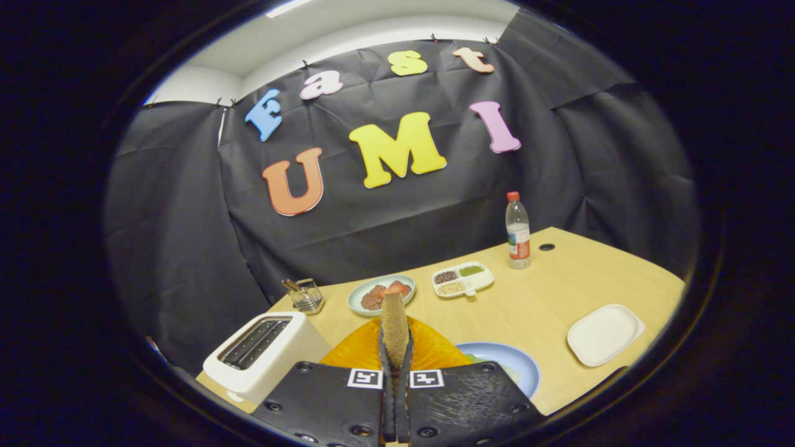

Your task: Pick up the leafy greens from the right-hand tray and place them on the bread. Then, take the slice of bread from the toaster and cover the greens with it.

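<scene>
My gripper (395, 379) is shut on a brown slice of bread (394, 326), which stands upright and edge-on between the two fingers. It hangs above an orange plate (435, 354) just ahead of the fingers. The white toaster (261, 354) stands to the left of the fingers, and its two slots look empty. To the right of the orange plate lies a blue plate (509, 363); a bit of pale green (477, 358) shows at its near edge, the rest hidden behind my finger. Further right, a white tray (605, 334) lies bare.
Beyond the orange plate sit a teal bowl (380, 293) of red and brown food, a white divided dish (463, 279) of grains and a wire holder (304, 296). A water bottle (517, 233) stands near the wooden table's (546, 298) far edge.
</scene>
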The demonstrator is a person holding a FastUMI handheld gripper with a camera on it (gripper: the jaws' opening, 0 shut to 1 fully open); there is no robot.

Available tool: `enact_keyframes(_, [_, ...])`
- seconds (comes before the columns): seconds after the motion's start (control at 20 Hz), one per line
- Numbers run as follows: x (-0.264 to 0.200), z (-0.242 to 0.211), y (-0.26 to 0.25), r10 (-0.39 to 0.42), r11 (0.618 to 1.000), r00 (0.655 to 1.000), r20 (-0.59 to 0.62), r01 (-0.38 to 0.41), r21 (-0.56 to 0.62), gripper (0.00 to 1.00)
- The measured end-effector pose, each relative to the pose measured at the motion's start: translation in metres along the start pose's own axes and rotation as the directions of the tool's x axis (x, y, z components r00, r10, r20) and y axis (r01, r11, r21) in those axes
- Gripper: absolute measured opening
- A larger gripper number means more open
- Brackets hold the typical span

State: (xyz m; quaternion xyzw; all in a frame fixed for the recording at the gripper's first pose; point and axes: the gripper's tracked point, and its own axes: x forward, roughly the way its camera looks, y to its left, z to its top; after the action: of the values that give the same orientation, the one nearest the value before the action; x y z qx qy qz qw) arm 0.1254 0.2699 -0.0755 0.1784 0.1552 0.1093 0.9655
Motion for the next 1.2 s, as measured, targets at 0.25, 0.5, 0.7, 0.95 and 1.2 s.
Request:
enact_keyframes(0.25, [0.013, -0.039, -0.015, 0.01, 0.997, 0.997, -0.07, -0.005, 0.077, 0.01])
enact_keyframes(0.5, [0.013, -0.052, -0.045, -0.015, 0.995, 0.995, -0.099, 0.025, 0.098, 0.03])
enact_keyframes(0.7, [0.013, -0.064, -0.071, -0.034, 0.994, 0.989, -0.145, 0.049, 0.103, 0.15])
enact_keyframes(0.95, [0.011, -0.076, -0.101, -0.061, 0.993, 0.982, -0.179, 0.077, 0.084, 0.38])
enact_keyframes(1.2, [-0.002, -0.054, -0.118, -0.105, 0.994, 0.986, -0.133, 0.106, 0.0, 0.8])
